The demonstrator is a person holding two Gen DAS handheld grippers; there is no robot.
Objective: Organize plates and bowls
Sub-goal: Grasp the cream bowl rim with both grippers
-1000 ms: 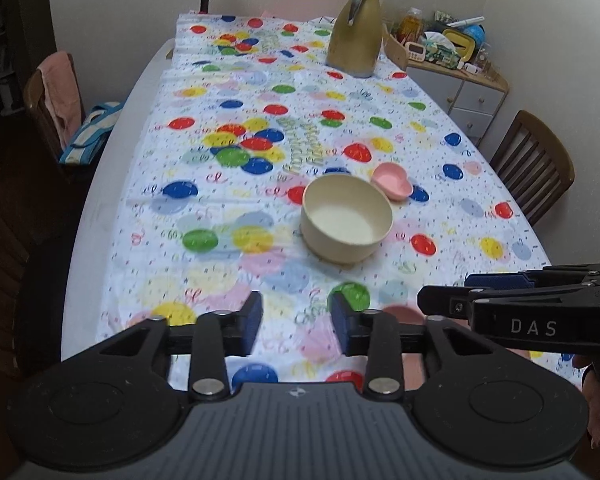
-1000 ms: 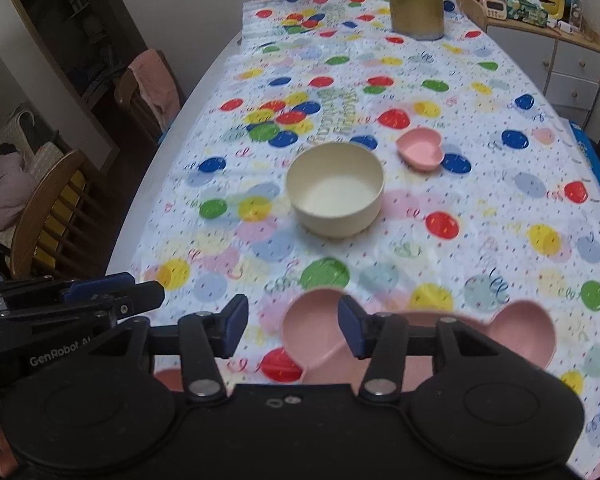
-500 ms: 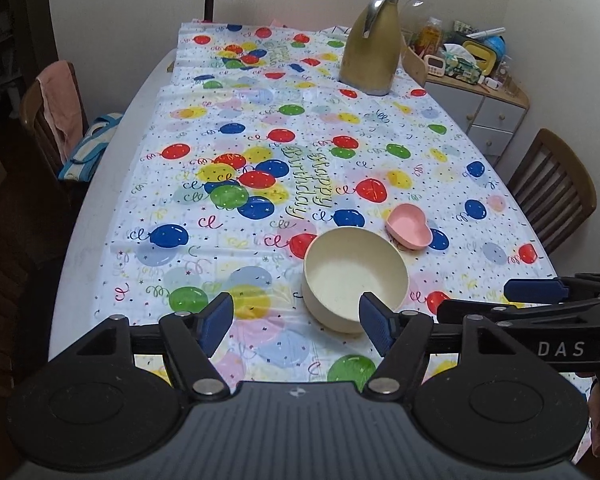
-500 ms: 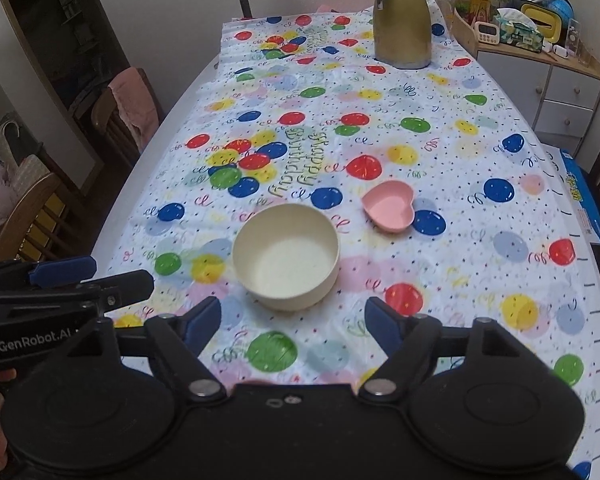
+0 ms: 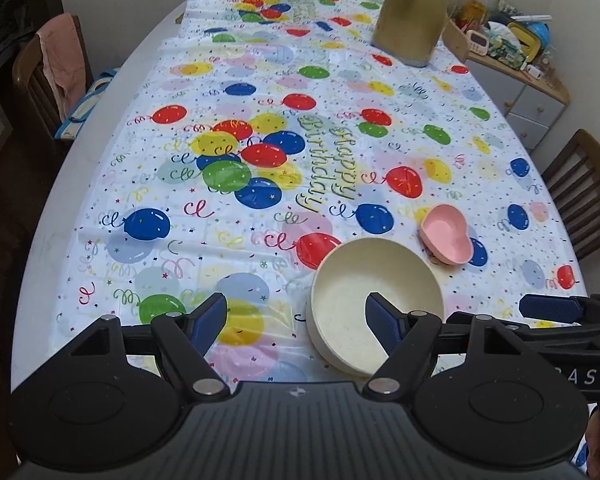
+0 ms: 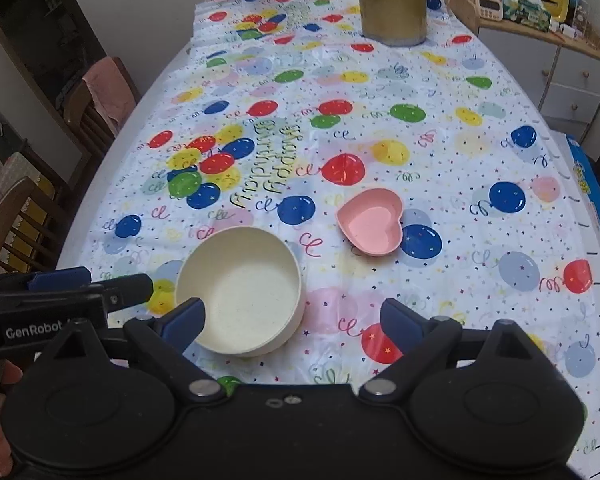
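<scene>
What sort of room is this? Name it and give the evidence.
Likely a home dining room: a long table under a balloon birthday tablecloth, wooden chairs beside it, and a cluttered drawer cabinet against the wall.

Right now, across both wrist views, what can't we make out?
- Cream bowl: near rim hidden by the left gripper body in the left view, by the right gripper body in the right view.
- Gold kettle: top cut off by the frame edge in both views.
- Clutter on the side cabinet: too small to identify.
- Table edge nearest the grippers: hidden behind their bodies.
</scene>
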